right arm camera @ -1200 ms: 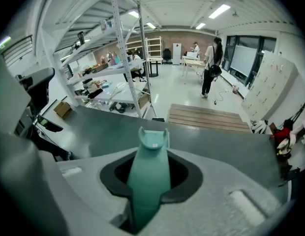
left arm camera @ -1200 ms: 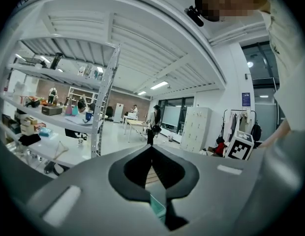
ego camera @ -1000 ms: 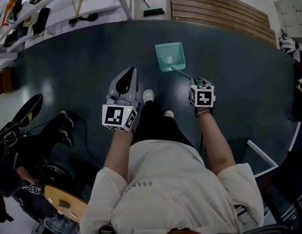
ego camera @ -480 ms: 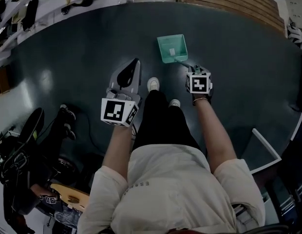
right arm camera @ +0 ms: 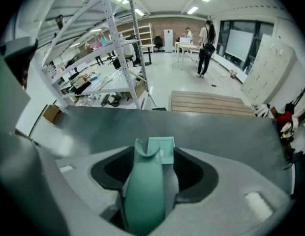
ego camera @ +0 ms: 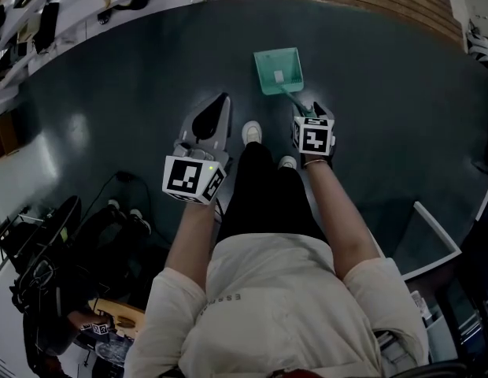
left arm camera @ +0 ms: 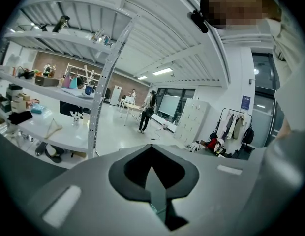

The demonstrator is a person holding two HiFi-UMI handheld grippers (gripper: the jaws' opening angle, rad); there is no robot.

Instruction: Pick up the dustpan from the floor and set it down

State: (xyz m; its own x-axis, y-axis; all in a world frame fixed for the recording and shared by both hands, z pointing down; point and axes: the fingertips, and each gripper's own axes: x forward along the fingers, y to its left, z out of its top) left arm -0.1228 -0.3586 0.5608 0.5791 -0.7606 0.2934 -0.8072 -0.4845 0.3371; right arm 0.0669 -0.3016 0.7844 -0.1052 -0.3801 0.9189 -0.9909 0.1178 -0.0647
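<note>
Teal dustpan [ego camera: 278, 71] lying on the dark floor [ego camera: 126, 77], pan end away from the person, its handle [right arm camera: 144, 191] slanting back between the jaws of the right gripper [ego camera: 308, 113]. A second ago those jaws were narrow on the handle; they are now opening, and a gap shows beside the handle in the right gripper view. Judged: set-down reached and release under way, with only the withdrawal left. Left gripper [ego camera: 219, 105] closed on nothing, held well apart from the dustpan
</note>
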